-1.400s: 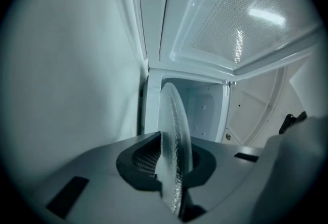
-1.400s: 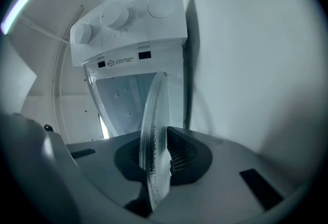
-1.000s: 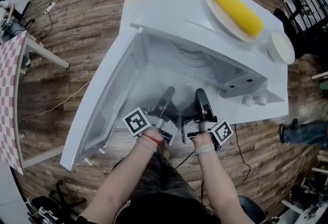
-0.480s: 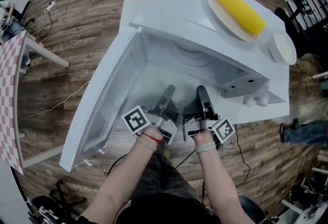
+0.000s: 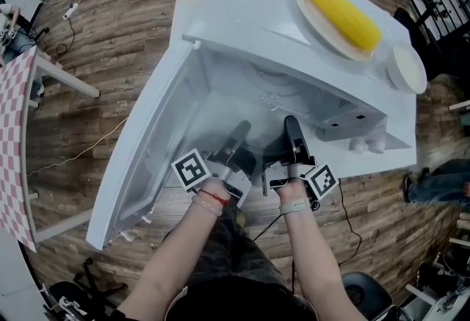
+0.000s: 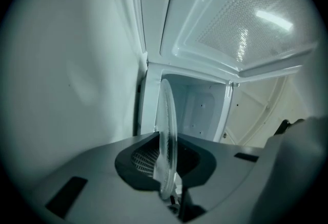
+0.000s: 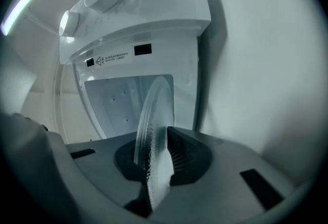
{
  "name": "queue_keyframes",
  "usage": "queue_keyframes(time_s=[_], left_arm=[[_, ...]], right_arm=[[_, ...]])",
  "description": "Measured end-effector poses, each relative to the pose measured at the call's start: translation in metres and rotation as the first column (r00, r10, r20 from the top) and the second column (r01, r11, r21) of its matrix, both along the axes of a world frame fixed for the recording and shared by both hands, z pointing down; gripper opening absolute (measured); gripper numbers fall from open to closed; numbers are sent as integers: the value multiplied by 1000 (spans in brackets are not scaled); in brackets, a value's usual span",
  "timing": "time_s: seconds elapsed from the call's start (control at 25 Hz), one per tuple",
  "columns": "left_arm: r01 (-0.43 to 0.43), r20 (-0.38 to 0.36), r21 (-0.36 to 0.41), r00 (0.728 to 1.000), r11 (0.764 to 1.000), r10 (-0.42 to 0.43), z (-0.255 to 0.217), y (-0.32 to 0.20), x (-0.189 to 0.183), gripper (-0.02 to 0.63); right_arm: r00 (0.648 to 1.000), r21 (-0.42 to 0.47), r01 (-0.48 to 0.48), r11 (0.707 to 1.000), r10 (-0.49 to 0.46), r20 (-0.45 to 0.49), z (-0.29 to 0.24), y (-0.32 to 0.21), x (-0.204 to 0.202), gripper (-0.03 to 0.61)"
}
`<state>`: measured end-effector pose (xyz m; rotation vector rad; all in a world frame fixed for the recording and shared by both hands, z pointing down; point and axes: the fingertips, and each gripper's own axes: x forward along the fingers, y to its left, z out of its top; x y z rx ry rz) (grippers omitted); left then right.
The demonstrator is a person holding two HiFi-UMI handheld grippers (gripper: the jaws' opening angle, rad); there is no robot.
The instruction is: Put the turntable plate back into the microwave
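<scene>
Turntable plate is clamped by its rim in both my tongs, left gripper and right gripper, at the front opening edge of the microwave. This is the inserting step. Next, I judge, it must go deeper and settle flat and centred on the cavity floor.

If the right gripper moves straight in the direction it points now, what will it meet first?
Probably the rear cavity wall. The right gripper, shut on the glass turntable plate, points into the open cavity, so the plate's far edge would arrive first. Depth is unclear.
</scene>
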<state>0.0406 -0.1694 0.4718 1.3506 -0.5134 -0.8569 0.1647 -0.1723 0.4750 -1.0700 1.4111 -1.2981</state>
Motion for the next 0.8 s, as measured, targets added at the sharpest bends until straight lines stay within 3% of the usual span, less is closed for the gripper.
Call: queue_keyframes(time_s=[0.2, 0.56, 0.8], left_arm=[[-8, 63, -16, 998, 1000, 9, 1, 2, 1, 32], [49, 52, -49, 998, 998, -47, 3, -4, 2, 34], [64, 53, -44, 997, 997, -62, 3, -13, 1, 34]], right_arm=[[1000, -18, 13, 1000, -13, -6, 0, 0, 0, 41], [994, -41, 66, 997, -69, -82, -4, 10, -8, 41], [992, -49, 94, 994, -97, -76, -4, 24, -19, 43]])
